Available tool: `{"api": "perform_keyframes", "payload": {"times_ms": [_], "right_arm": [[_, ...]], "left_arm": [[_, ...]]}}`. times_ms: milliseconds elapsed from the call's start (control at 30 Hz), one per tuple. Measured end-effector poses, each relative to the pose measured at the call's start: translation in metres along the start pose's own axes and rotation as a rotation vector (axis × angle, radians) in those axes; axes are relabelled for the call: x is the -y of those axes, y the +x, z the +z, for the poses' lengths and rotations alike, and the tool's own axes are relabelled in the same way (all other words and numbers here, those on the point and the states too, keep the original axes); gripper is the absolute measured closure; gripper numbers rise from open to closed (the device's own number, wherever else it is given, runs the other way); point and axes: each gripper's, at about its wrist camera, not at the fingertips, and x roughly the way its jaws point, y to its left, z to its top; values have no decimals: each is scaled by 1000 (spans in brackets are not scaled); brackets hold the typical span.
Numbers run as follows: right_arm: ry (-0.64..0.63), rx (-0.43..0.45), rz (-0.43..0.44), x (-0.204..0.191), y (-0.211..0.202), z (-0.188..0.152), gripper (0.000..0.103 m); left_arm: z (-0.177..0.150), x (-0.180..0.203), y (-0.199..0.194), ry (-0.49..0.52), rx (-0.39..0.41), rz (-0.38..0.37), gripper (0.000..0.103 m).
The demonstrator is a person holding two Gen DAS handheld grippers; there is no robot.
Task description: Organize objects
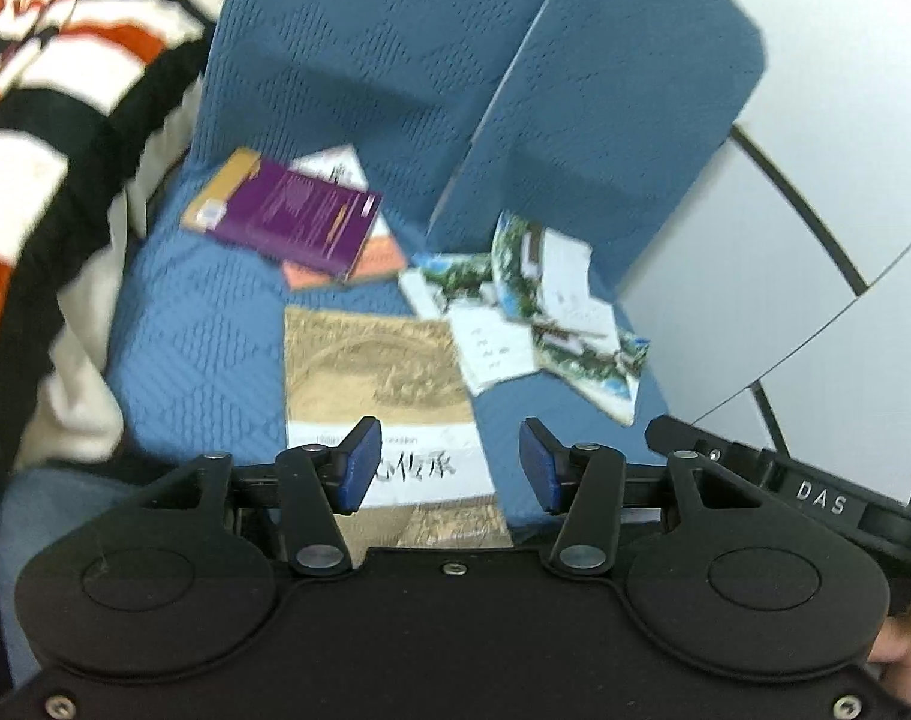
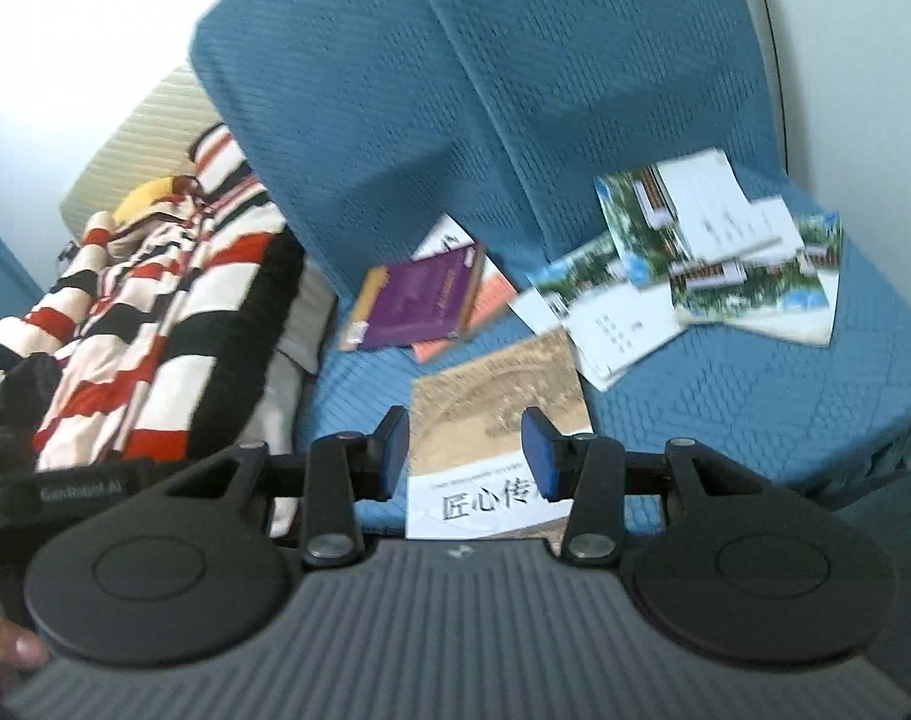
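Tan book (image 1: 374,372) below left hand-held gripper (image 1: 449,462)

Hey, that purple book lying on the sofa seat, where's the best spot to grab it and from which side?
Probably the purple book's near right corner. It lies flat on top of an orange book and overhangs there, so one finger could likely slide beneath. Come from the front of the blue seat; the back cushion crowds the far side.

The tan book's (image 1: 377,372) near edge hides behind the left gripper's (image 1: 449,465) body.
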Motion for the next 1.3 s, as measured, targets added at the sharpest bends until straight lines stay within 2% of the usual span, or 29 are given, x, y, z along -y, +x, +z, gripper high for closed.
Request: {"api": "perform_keyframes", "payload": {"times_ms": [167, 333, 500, 900, 1300], "right_arm": [[-20, 37, 20, -11, -27, -1, 58], [-30, 61, 12, -14, -45, -7, 58], [-55, 73, 6, -19, -53, -16, 58], [-97, 73, 17, -19, -43, -27, 58], [-120, 85, 24, -5, -12, -21, 58]], "left_arm": [[-4, 23, -24, 29, 39, -53, 53], [-15, 35, -40, 42, 68, -71, 51], [-28, 37, -45, 47, 59, -92, 51], [-36, 26, -46, 45, 75, -111, 51], [-35, 40, -5, 79, 54, -148, 50]]}}
